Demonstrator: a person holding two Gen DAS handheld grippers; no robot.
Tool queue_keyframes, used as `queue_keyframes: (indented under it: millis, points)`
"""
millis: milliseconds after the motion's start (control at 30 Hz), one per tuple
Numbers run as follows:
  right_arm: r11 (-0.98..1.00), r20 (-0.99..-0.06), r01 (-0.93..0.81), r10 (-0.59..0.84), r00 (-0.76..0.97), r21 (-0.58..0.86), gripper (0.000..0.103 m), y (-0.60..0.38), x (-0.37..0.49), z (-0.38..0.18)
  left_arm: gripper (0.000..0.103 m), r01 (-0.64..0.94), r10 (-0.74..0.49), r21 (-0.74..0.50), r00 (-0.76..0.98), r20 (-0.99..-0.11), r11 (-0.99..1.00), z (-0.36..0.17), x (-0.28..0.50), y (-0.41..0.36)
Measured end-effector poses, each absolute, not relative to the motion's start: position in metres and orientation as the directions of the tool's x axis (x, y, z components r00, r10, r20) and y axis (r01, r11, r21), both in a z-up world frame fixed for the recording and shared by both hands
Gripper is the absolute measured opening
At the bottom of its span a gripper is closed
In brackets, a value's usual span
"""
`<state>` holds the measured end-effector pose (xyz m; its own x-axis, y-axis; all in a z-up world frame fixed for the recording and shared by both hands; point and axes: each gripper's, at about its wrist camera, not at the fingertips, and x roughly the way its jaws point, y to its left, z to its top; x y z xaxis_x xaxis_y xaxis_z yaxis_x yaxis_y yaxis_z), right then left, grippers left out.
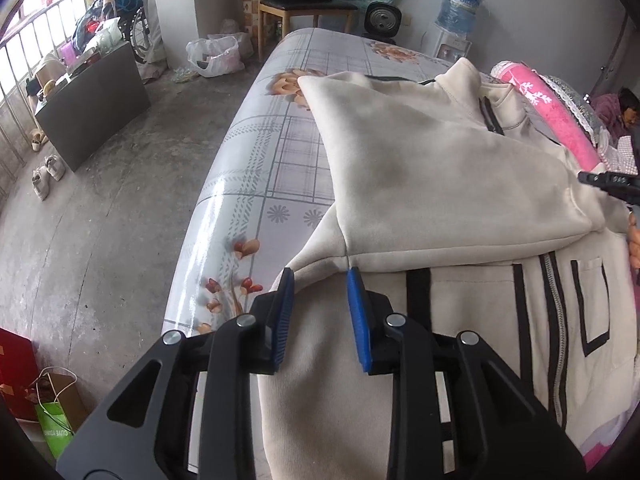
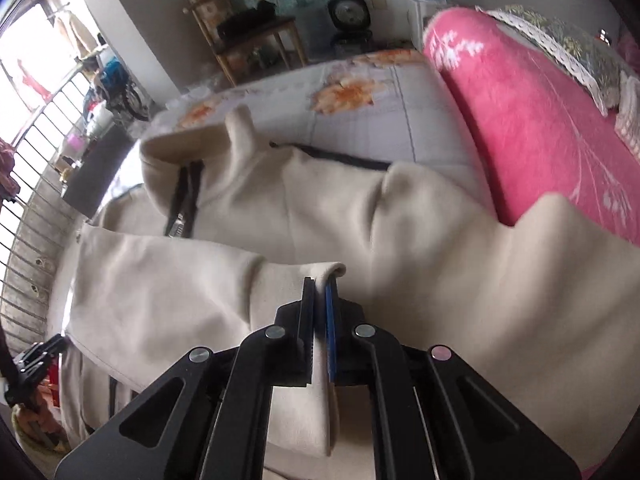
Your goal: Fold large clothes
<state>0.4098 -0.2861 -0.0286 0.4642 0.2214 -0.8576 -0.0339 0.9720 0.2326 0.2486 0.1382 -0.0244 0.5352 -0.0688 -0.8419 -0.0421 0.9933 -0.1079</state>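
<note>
A cream zip-up jacket (image 1: pixel 440 184) with black trim lies on a bed with a floral sheet (image 1: pixel 280 152). One sleeve is folded across its body. My left gripper (image 1: pixel 320 276) is open, its blue pads either side of the sleeve's shoulder seam, just above the cloth. My right gripper (image 2: pixel 322 284) is shut on the jacket's sleeve (image 2: pixel 304 272), pinching a fold of cream fabric near the cuff end. The jacket (image 2: pixel 320 200) fills the middle of the right wrist view, its collar and black zip at the upper left. The right gripper's tip also shows in the left wrist view (image 1: pixel 608 180).
A pink blanket (image 2: pixel 540 128) lies along the bed's far side, with a patterned pillow (image 2: pixel 560 40) behind it. A wooden chair (image 1: pixel 304 4), a fan (image 1: pixel 380 16) and a water dispenser (image 1: pixel 456 12) stand beyond the bed. The concrete floor (image 1: pixel 100 240) lies left of the bed, with shoes and bags.
</note>
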Motion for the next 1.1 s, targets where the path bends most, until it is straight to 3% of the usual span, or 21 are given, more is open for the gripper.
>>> queue_keyframes:
  millis: [100,233,333,467,533,600,667,767,900,967,1100]
  points:
    - [0.974,-0.823,-0.038,0.209,0.528,0.223,0.009,-0.287,0.398,-0.011,0.026,0.003,-0.121,-0.147,0.576,-0.808,0.989,0.001,0.249,0.138]
    - [0.968,-0.805,-0.189,0.242,0.541,0.164,0.013,-0.255,0.389,0.005,0.026,0.077,-0.210,-0.205,0.592,-0.778,0.976,0.018,0.275,0.125]
    - [0.951,-0.846,-0.290,0.242,0.474,0.109,0.014,-0.226,0.388,-0.010,0.035,0.107,-0.302,-0.292,0.542,-0.784,0.950,0.002,0.313,0.111]
    - [0.950,-0.890,-0.310,0.171,0.423,0.035,0.014,-0.220,0.387,-0.037,0.036,0.015,-0.276,-0.306,0.475,-0.835,0.952,-0.040,0.360,0.111]
    - [0.960,-0.883,-0.279,0.163,0.441,0.038,0.031,-0.233,0.388,-0.036,0.035,0.006,-0.297,-0.340,0.502,-0.812,0.940,-0.044,0.366,0.120]
    - [0.974,-0.876,-0.227,0.114,0.468,0.006,0.036,-0.246,0.389,-0.031,0.035,-0.007,-0.317,-0.371,0.502,-0.804,0.929,-0.042,0.369,0.125]
    - [0.983,-0.872,-0.170,0.028,0.488,-0.063,0.036,-0.256,0.390,-0.028,0.038,-0.029,-0.285,-0.350,0.519,-0.806,0.936,-0.038,0.366,0.128]
    - [0.979,-0.852,-0.201,0.121,0.509,0.019,0.036,-0.258,0.379,-0.013,0.044,-0.014,-0.280,-0.344,0.552,-0.785,0.939,-0.026,0.352,0.130]
    - [0.946,-0.856,-0.325,0.158,0.493,-0.012,0.036,-0.230,0.358,-0.016,0.048,0.051,-0.269,-0.289,0.544,-0.795,0.956,-0.019,0.333,0.113]
    - [0.944,-0.865,-0.323,0.104,0.490,-0.070,0.036,-0.225,0.355,-0.023,0.049,0.082,-0.256,-0.251,0.520,-0.815,0.965,-0.021,0.325,0.101]
    - [0.978,-0.856,-0.191,0.164,0.490,0.079,0.036,-0.257,0.363,-0.016,0.049,0.110,-0.202,-0.169,0.526,-0.826,0.979,-0.025,0.315,0.085]
